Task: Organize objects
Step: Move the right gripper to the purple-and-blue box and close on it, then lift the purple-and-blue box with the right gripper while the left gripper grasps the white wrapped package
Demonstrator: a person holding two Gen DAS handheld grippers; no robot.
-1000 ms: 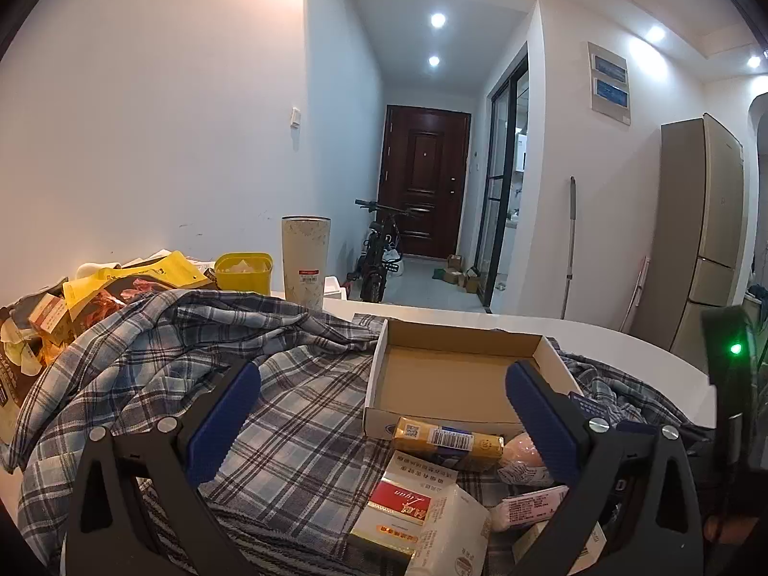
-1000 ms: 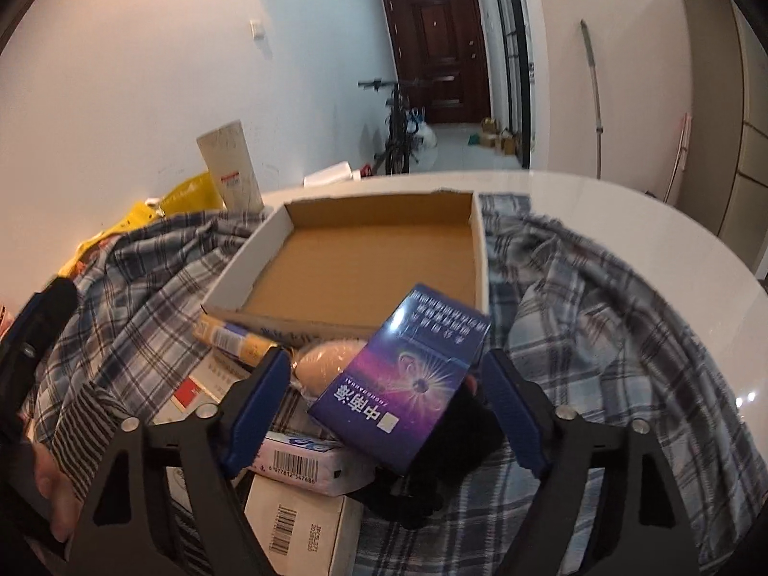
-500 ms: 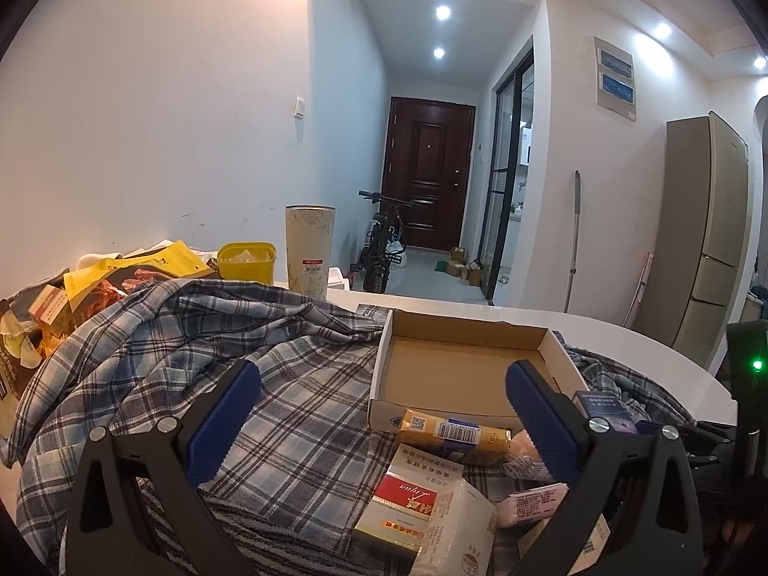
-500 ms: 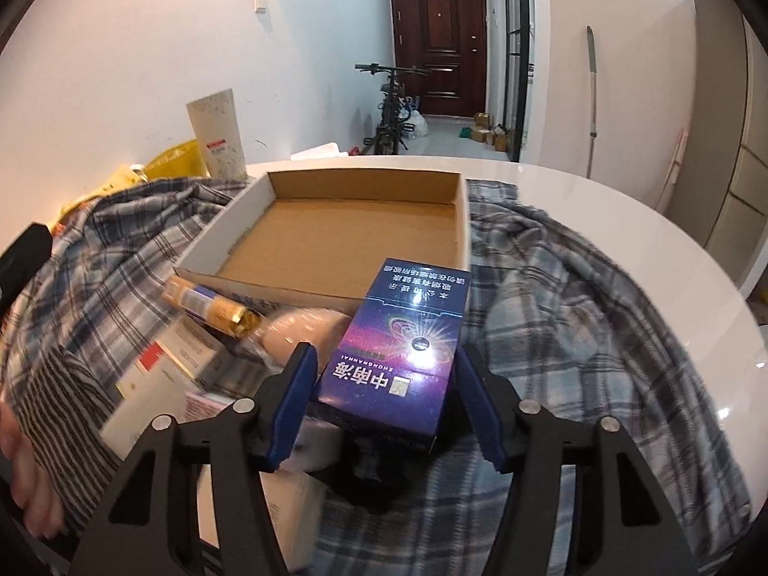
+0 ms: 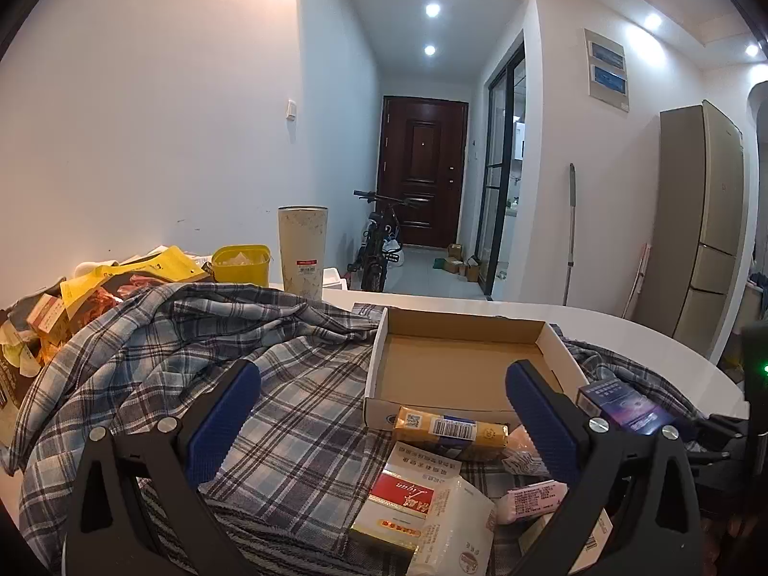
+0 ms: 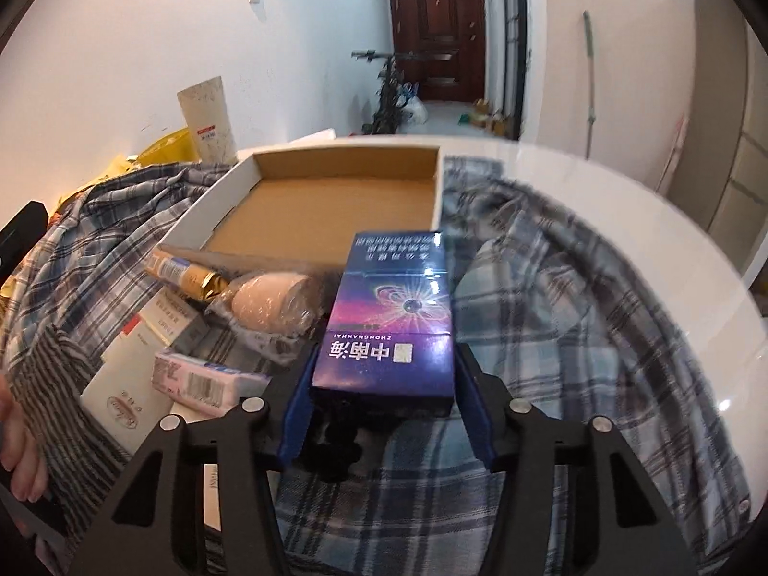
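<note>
Blue rubber pads of the right gripper (image 6: 384, 405) stood on either side of the purple carton (image 6: 391, 317), jaws closing, both pads at or against the carton's side walls near its near end; contact looked made on both sides, though the left pad was partly hidden under the carton's edge. The carton lay flat and lengthwise along the fingers, its far end reaching just short of the near right corner of the open cardboard tray (image 6: 331, 163). The tray sat on a plaid shirt (image 6: 552, 288) spread over a white table (image 6: 648, 221), and its brown floor was bare. Left of the carton lay a wrapped pale roll (image 6: 269, 305), a gold tube (image 6: 189, 276) against the tray's near wall, a pink packet (image 6: 201, 374) and white boxes (image 6: 144, 369), all close together. To the right of the carton there was only shirt, then the table's curved edge. The left gripper (image 5: 384, 425) stood spread wide with nothing between its pads, held above the shirt and the heap of small boxes. In the left wrist view the purple carton (image 5: 624, 403) showed just beyond the right finger, beside the tray (image 5: 557, 350).
</note>
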